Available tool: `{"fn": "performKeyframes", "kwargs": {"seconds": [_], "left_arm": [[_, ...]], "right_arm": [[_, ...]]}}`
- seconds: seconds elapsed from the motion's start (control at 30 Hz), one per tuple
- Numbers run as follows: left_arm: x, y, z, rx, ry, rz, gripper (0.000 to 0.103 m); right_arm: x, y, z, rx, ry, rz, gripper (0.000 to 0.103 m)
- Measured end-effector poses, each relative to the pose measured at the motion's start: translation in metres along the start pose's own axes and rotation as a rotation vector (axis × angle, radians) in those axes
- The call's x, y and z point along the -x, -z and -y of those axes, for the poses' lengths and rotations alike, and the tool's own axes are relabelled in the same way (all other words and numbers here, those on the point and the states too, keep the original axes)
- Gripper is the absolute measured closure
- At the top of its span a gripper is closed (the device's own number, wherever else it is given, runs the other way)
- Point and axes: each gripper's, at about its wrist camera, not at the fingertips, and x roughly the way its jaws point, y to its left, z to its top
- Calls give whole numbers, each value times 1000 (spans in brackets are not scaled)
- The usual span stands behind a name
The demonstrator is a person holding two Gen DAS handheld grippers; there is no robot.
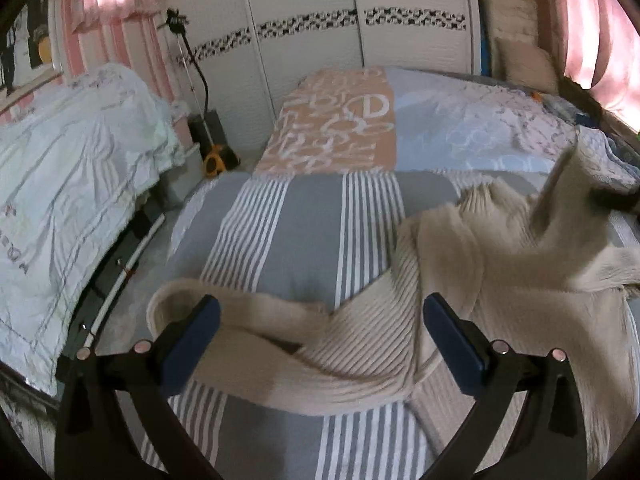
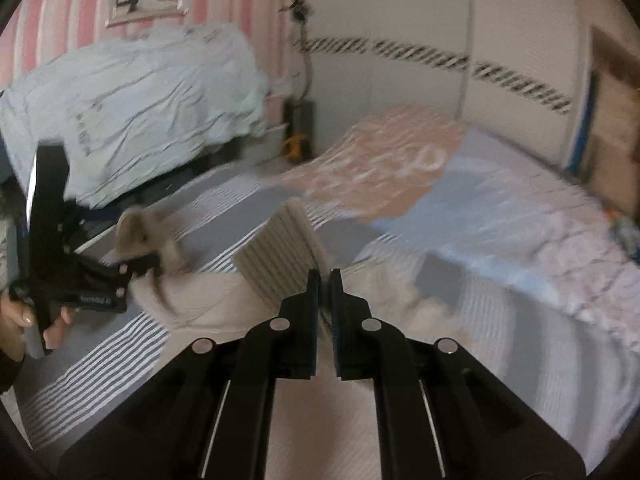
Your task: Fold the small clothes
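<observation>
The bed (image 1: pixel 304 216), covered in a grey-and-white striped sheet with a peach lettered panel (image 1: pixel 336 120) toward 12 o'clock in the left wrist view, carries the whole work; a rumpled white quilt (image 1: pixel 68 184) lies on a second bed at 9 o'clock. On the striped sheet, from 6 o'clock out to 3 o'clock in that view, lies the cream ribbed sweater (image 1: pixel 460 280), a soft, limp knit that I judge light to moderate in weight, not fragile, and grippy rather than slippery; it will sag and stretch wherever it is unsupported, so I would take hold at doubled edges such as a cuff, the hem or a shoulder seam, not in the middle of a panel. One sleeve (image 1: pixel 248 320) runs toward 8 o'clock, ending in a rolled cuff (image 1: pixel 168 304) beside the near blue pad. My left tongs (image 1: pixel 320 344) stand wide apart astride this sleeve, holding nothing. My right tongs (image 2: pixel 325 292) are pinched nearly closed on a fold of the sweater, with a ribbed edge (image 2: pixel 280 256) standing up just beyond the tips toward 11 o'clock in the right wrist view. That view is motion-blurred, so the depth of the bite is unclear.
</observation>
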Motion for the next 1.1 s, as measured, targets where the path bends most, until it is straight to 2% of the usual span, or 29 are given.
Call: {"fn": "performKeyframes", "kwargs": {"seconds": [0.1, 0.2, 0.27, 0.3, 0.37, 0.4, 0.43, 0.57, 0.7, 0.73, 0.77, 0.8, 0.83, 0.87, 0.93, 1.0, 1.1], "left_arm": [[-8, 9, 0, -6, -3, -22, 1], [-15, 18, 5, -9, 18, -50, 2], [-19, 21, 11, -17, 31, -63, 2], [-21, 20, 17, -27, 34, -67, 2], [-26, 18, 26, -48, 42, -67, 2], [-29, 15, 35, -63, 55, -66, 2], [-31, 13, 42, -72, 68, -65, 2], [-40, 3, 80, -102, 142, -53, 1], [-53, -1, 112, -120, 227, -47, 3], [-58, -1, 119, -127, 230, -47, 7], [-63, -2, 124, -139, 226, -48, 26], [-69, -1, 130, -156, 224, -67, 56], [-75, -1, 134, -162, 221, -92, 71], [-81, -1, 137, -161, 207, -115, 78], [-83, -3, 138, -164, 202, -111, 81], [-81, -7, 138, -172, 205, -112, 94], [-70, -12, 133, -170, 220, -99, 97]], "right_arm": [[-45, 12, -18, 34, -53, -85, 97], [-76, 15, -23, 11, -116, -151, 97], [-88, 12, -21, 29, -87, -164, 96], [-85, 9, -19, 25, -71, -150, 93], [-70, 9, -10, 0, -77, -121, 81], [-54, 9, -3, -5, -70, -88, 66], [-45, 10, -3, -2, -50, -65, 57], [-2, 28, 34, -66, 49, -20, 56], [45, 73, 69, -173, 126, 0, 55], [52, 83, 72, -191, 141, 0, 55], [61, 96, 77, -215, 153, -2, 54], [66, 104, 79, -227, 160, -5, 54], [70, 113, 82, -237, 170, -10, 54], [72, 120, 83, -246, 184, -15, 54], [78, 137, 92, -281, 209, -26, 54], [82, 150, 102, -327, 233, -28, 54], [92, 160, 122, -406, 284, -16, 54]]}}
